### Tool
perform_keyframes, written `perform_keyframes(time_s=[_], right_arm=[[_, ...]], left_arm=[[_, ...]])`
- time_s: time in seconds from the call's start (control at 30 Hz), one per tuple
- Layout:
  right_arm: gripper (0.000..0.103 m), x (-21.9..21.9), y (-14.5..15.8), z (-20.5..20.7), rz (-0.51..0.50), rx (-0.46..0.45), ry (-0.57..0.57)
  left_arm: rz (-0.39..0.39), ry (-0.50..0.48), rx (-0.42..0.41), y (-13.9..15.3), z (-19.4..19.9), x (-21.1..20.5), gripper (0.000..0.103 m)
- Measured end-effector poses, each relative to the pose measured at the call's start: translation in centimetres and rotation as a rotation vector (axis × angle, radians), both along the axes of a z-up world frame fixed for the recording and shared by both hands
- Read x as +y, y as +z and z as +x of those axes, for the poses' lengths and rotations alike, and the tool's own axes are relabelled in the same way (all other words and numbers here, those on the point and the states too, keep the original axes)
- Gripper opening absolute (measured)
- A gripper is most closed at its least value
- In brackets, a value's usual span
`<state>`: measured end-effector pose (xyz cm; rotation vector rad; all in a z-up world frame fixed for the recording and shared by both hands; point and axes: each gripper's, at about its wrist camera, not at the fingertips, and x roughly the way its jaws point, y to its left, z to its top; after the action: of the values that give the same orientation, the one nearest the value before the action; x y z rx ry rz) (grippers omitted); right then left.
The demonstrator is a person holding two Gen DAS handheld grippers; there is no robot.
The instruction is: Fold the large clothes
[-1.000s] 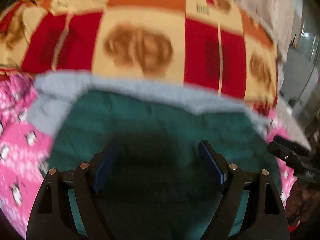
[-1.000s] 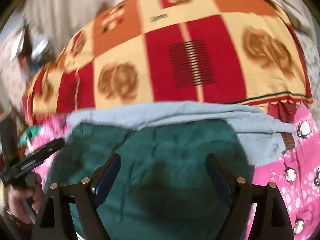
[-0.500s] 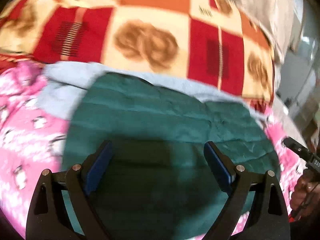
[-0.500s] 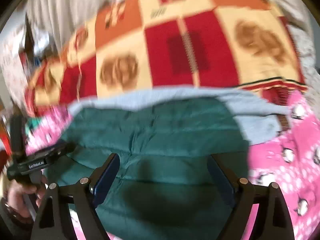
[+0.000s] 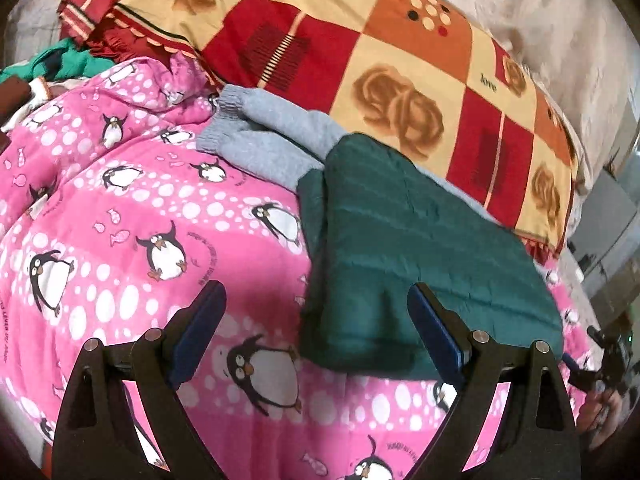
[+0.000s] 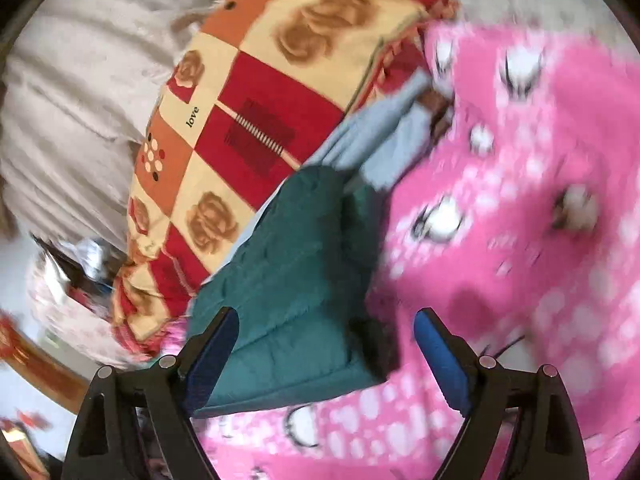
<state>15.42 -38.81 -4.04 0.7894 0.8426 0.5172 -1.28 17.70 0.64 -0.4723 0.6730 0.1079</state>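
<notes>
A dark green quilted garment (image 5: 412,256) lies folded on a pink penguin-print bedcover (image 5: 132,248), partly over a folded grey knit garment (image 5: 276,140). My left gripper (image 5: 316,320) hangs open above the bedcover and the green garment's left front corner, with nothing between its fingers. In the right wrist view the scene is tilted and blurred. The green garment (image 6: 296,280) runs up from the lower left, with the grey garment (image 6: 380,136) beyond it. My right gripper (image 6: 324,344) is open over the green garment's near edge and touches nothing.
A red, orange and cream checked blanket (image 5: 400,64) with rose prints lies behind the garments. Beyond it is pale bedding (image 6: 68,120). A pile of green and brown clothes (image 5: 52,68) sits at the far left. A hand on the other gripper's handle (image 5: 604,372) shows at the right edge.
Both grippers have pulled back off the green garment, the left one shifting left over the pink bedcover. The right view has rolled strongly. Both pairs of jaws stand slightly wider.
</notes>
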Motion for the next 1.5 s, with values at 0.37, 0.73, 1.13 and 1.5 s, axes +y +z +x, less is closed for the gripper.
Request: perform_keyframes(time_s=[0.37, 0.73, 1.13, 1.5], right_arm=[[0.089, 2.4, -3.4, 0.7, 0.042, 0.154, 0.056], [0.092, 4.8, -3.6, 2.8, 0.053, 0.096, 0.028], [0.041, 6.7, -0.7, 4.5, 0.049, -0.119, 0.143], [0.058, 4.4, -1.5, 1.5, 0.049, -0.039, 0.165]], left_arm=[[-0.101, -0.067, 0.082, -2.9, 1.5, -1.9, 0.092], [-0.19, -0.1, -0.021, -3.2, 4.5, -1.2, 0.088], [-0.119, -0.149, -0.094, -1.0, 2.7, -2.3, 0.031], [-0.076, -0.147, -0.06, -1.5, -1.1, -3.5, 0.052]])
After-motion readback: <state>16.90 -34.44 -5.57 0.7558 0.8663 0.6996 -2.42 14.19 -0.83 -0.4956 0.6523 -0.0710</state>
